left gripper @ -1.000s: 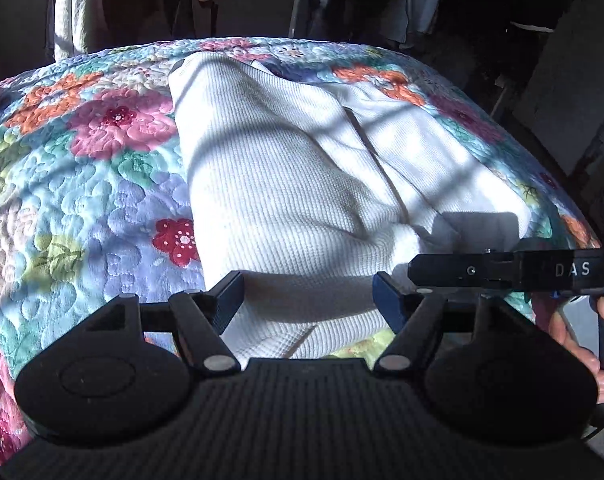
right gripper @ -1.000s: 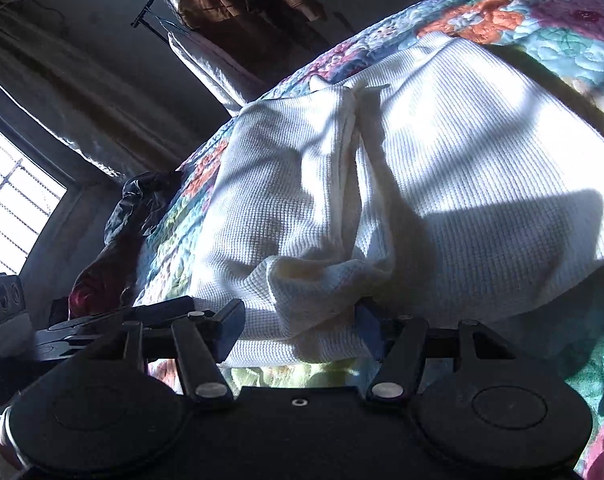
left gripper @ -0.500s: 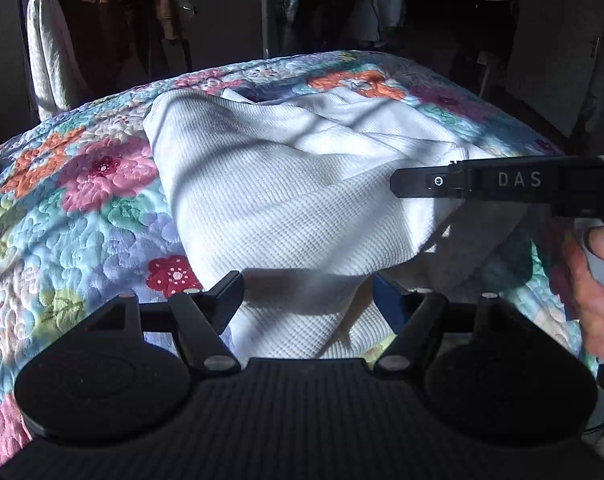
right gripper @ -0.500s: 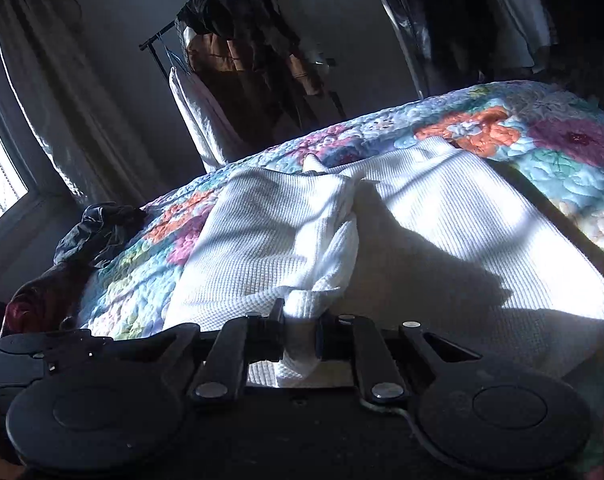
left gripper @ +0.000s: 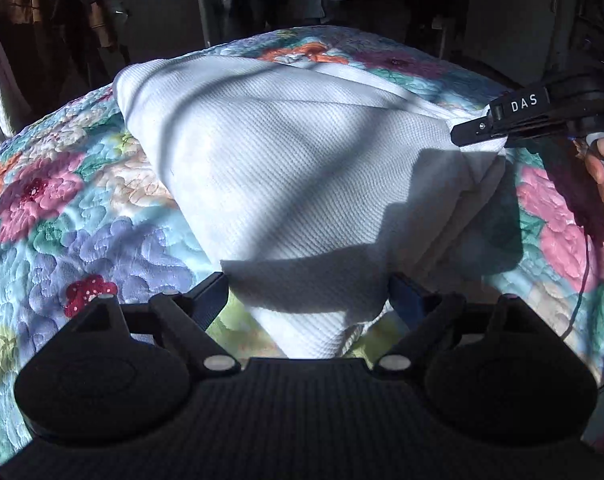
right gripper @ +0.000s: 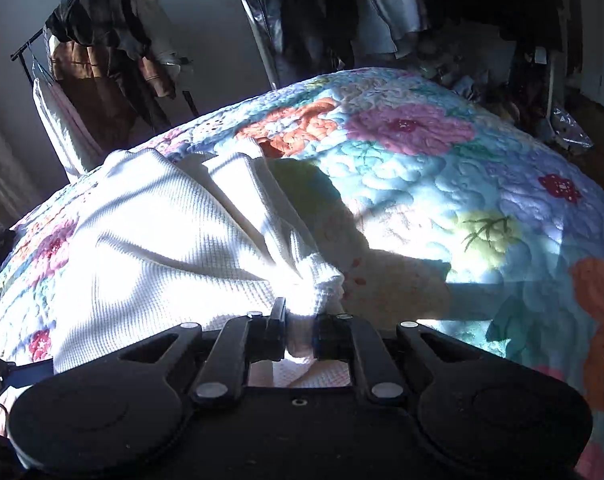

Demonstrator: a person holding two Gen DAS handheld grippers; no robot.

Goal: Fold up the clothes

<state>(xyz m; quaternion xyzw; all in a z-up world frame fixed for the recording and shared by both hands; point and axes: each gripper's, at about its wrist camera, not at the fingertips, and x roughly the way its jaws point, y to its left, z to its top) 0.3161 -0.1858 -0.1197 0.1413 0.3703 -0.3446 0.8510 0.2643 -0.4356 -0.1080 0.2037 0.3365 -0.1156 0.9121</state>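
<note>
Now the right gripper (right gripper: 300, 334) is pinched tight on a bunched edge of the white garment (left gripper: 302, 184), where a second ago its jaws stood apart around that cloth — and the held edge has been carried up and across, so the fabric rises off the flowered quilt (right gripper: 442, 208) in a tent. Meanwhile the left gripper (left gripper: 306, 300) is opening wider; the near end of the garment lies between its jaws, but the pads do not press it. That leaves one hand doing the fold — likely the gripped edge goes over to the far side next, while the left is free to take another hold.
</note>
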